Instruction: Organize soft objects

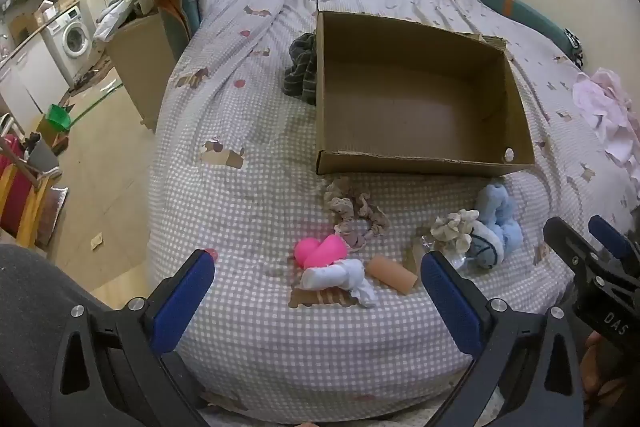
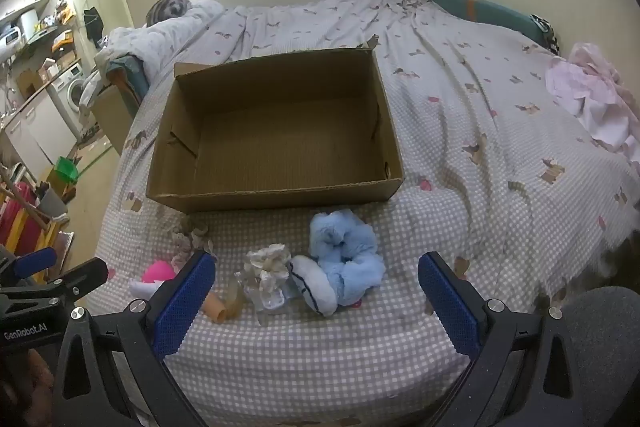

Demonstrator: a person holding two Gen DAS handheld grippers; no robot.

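Observation:
An empty cardboard box sits on the bed. In front of it lie a beige scrunchie, a pink soft piece, a white sock, a tan roll, a cream scrunchie, a white sock with dark trim and a fluffy blue scrunchie. My left gripper is open above the pink piece and the white sock. My right gripper is open above the blue scrunchie and the trimmed sock.
A dark striped cloth lies left of the box. Pink clothing is heaped on the bed's right side. A second cardboard box stands beside the bed on the left. The bed's front edge is near.

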